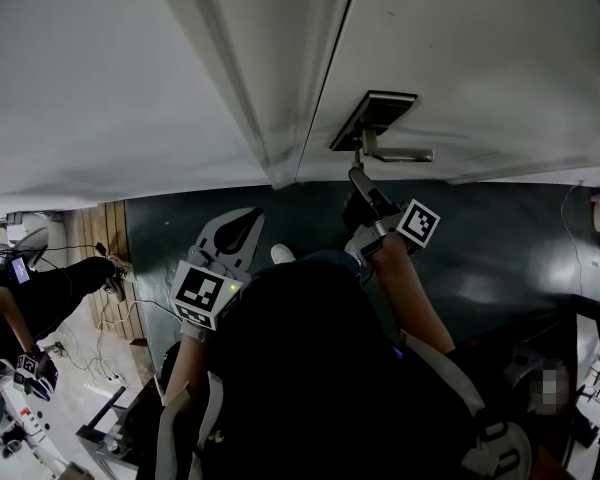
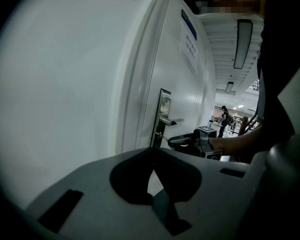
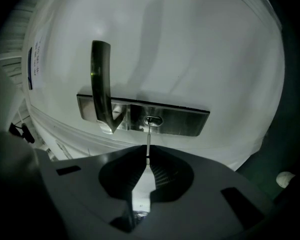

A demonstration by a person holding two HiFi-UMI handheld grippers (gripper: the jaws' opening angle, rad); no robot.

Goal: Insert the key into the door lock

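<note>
Right gripper (image 3: 147, 160): jaws pressed together on the key (image 3: 148, 141), pinching it at the tips. The thin blade projects straight out from the jaws to the keyhole (image 3: 153, 120) in the metal lock plate (image 3: 185, 121). The blade tip meets the keyhole slot; how deep it sits cannot be judged. In this view the lever handle (image 3: 100, 79) stands just left of the keyhole on the same plate.

In the head view the right gripper (image 1: 360, 180) is up against the white door (image 1: 460, 58), directly below the lever handle (image 1: 400, 154) and lock plate (image 1: 375, 113). Its marker cube (image 1: 418, 223) is on the near side, at the person's forearm.

Left gripper (image 1: 242, 226): held low and to the left, well apart from the lock and near the seam between the door and the adjoining white panel (image 1: 100, 78). In its own view the left gripper (image 2: 152, 154) has its jaw tips closed against each other with nothing between them. That view also shows the lock plate (image 2: 162, 109) edge-on, farther along the door, with the right gripper (image 2: 187, 141) just below it.

The floor (image 1: 500, 248) at the foot of the door is dark.
</note>
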